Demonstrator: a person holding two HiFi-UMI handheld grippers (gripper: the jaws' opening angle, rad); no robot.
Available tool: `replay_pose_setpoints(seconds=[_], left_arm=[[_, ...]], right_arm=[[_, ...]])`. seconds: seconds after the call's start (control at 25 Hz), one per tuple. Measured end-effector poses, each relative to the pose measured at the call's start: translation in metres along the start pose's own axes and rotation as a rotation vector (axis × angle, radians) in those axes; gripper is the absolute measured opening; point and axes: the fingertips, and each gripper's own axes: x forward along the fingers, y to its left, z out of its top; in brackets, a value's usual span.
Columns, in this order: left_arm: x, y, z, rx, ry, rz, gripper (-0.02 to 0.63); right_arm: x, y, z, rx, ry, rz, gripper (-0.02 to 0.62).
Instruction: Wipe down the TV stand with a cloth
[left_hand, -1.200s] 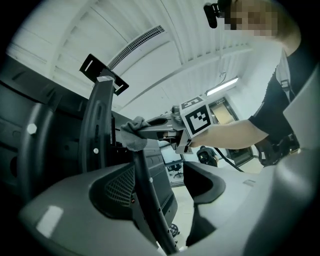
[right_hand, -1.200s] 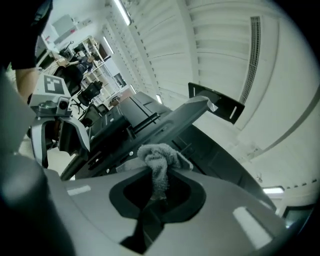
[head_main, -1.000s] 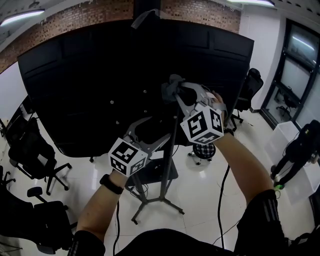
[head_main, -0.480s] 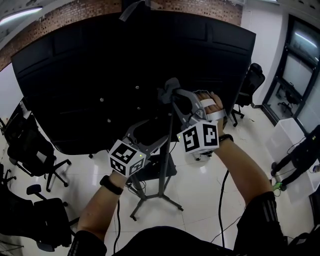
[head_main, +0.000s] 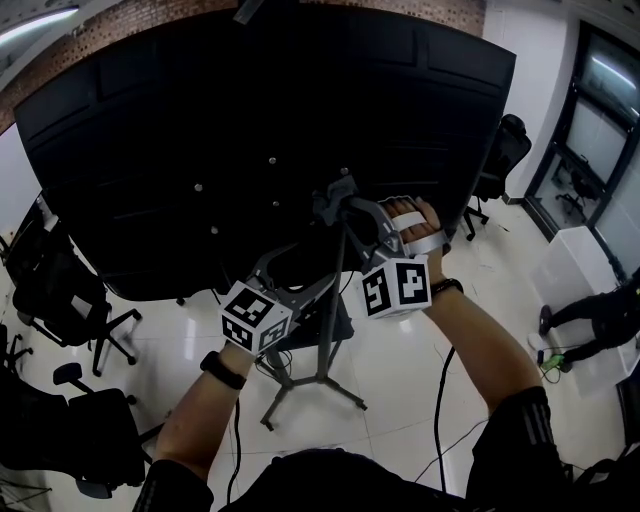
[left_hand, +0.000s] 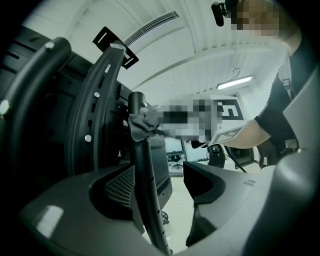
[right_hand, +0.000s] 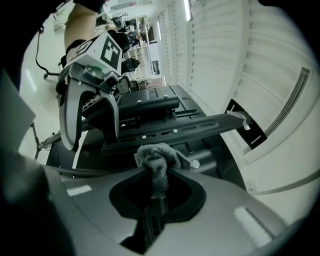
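Note:
The TV stand's black pole (head_main: 338, 300) rises from tripod legs (head_main: 300, 392) to the back of a large black TV (head_main: 200, 130). My right gripper (head_main: 338, 200) is shut on a grey cloth (head_main: 333, 190), which is pressed against the upper pole just below the TV mount. The right gripper view shows the cloth (right_hand: 158, 160) bunched between the jaws of the right gripper (right_hand: 157, 175), with the mount bars (right_hand: 170, 127) behind it. Lower and to the left, my left gripper (head_main: 290, 265) is open. In the left gripper view the pole (left_hand: 146, 195) passes between the wide-apart jaws of the left gripper (left_hand: 165, 175).
Black office chairs (head_main: 60, 300) stand at the left and another chair (head_main: 505, 150) at the back right. A person (head_main: 590, 320) is by a white box (head_main: 575, 265) at the right. A cable (head_main: 440, 400) trails over the white floor. A dark shelf (head_main: 320, 335) sits low on the stand.
My right gripper has slid the cloth down the pole, away from the TV mount. The left gripper has stayed almost where it was, open around the pole.

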Motion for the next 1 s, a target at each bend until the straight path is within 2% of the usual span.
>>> replay_pose_setpoints(seconds=[0.2,0.44,0.64,1.0], left_arm=[[-0.003,-0.003,-0.02,-0.033,0.02,-0.008,0.325],[-0.003,-0.006,-0.045,-0.076,0.048,-0.015,0.325],[-0.004,-0.006,-0.068,-0.109,0.074,-0.017,0.325],[-0.011,-0.006,-0.126,-0.186,0.14,0.0,0.325]], right_arm=[[0.001,0.027,-0.009,0.035,0.009,0.05,0.035],[-0.007,0.035,-0.009,0.081,0.022,0.046,0.035],[-0.002,0.084,-0.02,0.082,0.06,0.138,0.035],[0.003,0.153,-0.033,0.123,0.08,0.237,0.035]])
